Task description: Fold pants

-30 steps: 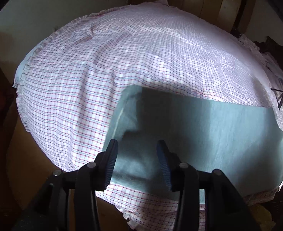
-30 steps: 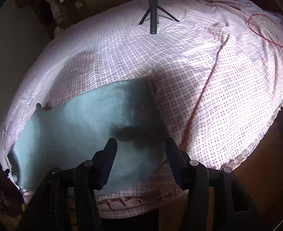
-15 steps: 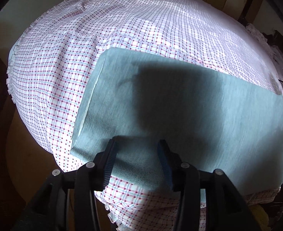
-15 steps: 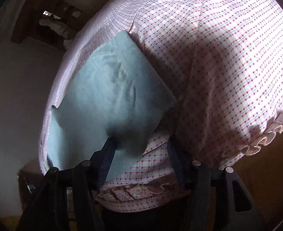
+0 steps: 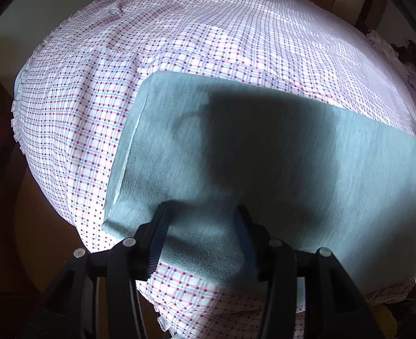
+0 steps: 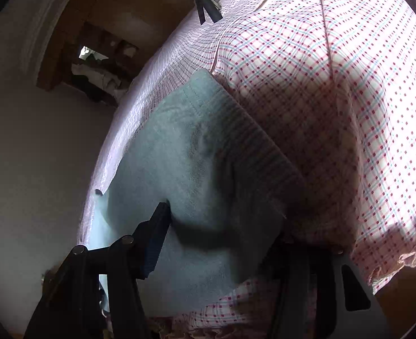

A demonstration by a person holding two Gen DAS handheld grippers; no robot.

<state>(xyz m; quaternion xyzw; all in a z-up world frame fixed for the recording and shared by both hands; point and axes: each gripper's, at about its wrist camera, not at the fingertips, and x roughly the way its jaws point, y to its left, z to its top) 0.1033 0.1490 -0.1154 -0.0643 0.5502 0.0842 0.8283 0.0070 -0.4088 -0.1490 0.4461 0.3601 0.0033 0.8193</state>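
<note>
Pants (image 5: 278, 152) nearer; tripod (image 6: 205, 2) beyond.

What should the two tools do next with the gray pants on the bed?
Probably close both tools. The left tool has its open fingers around the near edge of the pants by the leg end, and its jaws have just been opening. The right tool straddles the corner by the ribbed waistband. The pants lie flat on the checked sheet.
</note>
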